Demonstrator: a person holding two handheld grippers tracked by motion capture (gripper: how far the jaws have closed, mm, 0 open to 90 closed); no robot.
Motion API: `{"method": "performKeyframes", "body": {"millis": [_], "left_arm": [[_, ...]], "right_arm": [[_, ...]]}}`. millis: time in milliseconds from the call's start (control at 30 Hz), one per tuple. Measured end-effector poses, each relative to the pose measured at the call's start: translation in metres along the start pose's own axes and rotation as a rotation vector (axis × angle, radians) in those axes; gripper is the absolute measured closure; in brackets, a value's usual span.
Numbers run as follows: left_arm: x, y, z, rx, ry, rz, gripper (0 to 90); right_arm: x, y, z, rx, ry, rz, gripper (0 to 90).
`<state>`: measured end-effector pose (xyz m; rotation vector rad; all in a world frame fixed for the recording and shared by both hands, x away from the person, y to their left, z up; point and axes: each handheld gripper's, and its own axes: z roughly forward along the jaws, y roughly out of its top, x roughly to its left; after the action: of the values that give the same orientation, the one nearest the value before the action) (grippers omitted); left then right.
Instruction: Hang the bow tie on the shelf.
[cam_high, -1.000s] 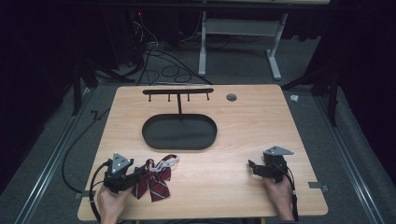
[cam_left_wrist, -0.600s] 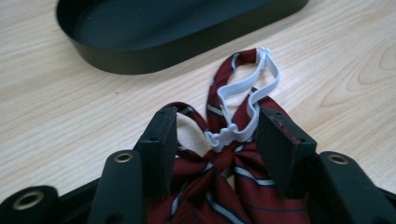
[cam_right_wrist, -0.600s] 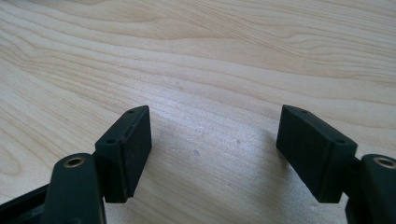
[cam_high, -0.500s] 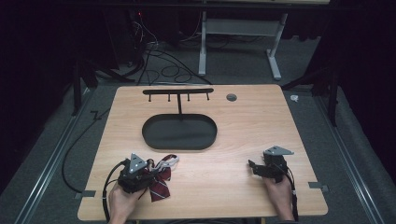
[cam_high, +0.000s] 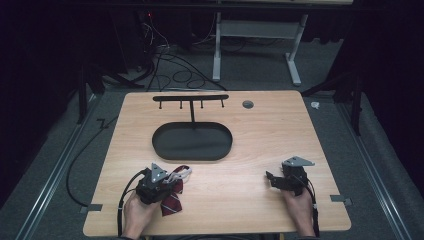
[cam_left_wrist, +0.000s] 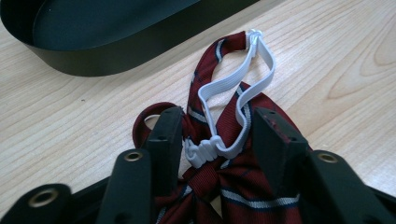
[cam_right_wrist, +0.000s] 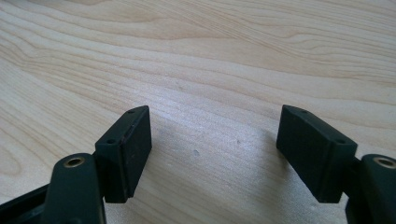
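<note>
The bow tie (cam_left_wrist: 233, 182) is woven dark-red cloth with thin white and navy stripes, bunched into soft folds around a central knot. A flat white elastic strap (cam_left_wrist: 243, 79) with small white plastic clasps loops out from that knot. It lies on the tabletop (cam_high: 260, 125), a pale wood-grain surface with a smooth, matte face.

The left hand-held gripper (cam_left_wrist: 217, 130) has two blocky black jaws with flat pads. The bow tie sits directly between them, its knot and clasp in the gap and the strap loop running out ahead of the tips. The jaws have just been closing around it, with the cloth bulging against both inner faces; whether the pads truly press it I cannot tell. Beyond the strap, farther ahead, stands a black oval tray (cam_left_wrist: 107, 42) with a low smooth wall.

The right hand-held gripper (cam_right_wrist: 215, 140) is released, jaws spread wide over bare wood, well apart from the bow tie.
</note>
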<state>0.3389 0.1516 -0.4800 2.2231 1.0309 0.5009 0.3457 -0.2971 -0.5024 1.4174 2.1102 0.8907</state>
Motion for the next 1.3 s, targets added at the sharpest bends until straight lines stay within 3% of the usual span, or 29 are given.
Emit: {"method": "performKeyframes", "body": {"millis": [233,533,833,1300], "left_arm": [[0.005,0.001,0.003,0.001,-0.027,-0.025,69.1],[0.010,0.006,-0.003,-0.026,-0.068,-0.052,70.5],[0.018,0.025,-0.030,-0.124,-0.091,-0.096,71.7],[0.029,0.067,-0.070,-0.232,-0.069,-0.083,72.2]], "right_arm": [[0.000,0.000,0.000,0.000,0.000,0.000,28.0],[0.000,0.000,0.000,0.001,0.000,-0.002,27.9],[0.000,0.000,0.000,0.000,0.000,-0.002,27.9],[0.000,0.000,0.000,0.000,0.002,0.000,27.9]]}}
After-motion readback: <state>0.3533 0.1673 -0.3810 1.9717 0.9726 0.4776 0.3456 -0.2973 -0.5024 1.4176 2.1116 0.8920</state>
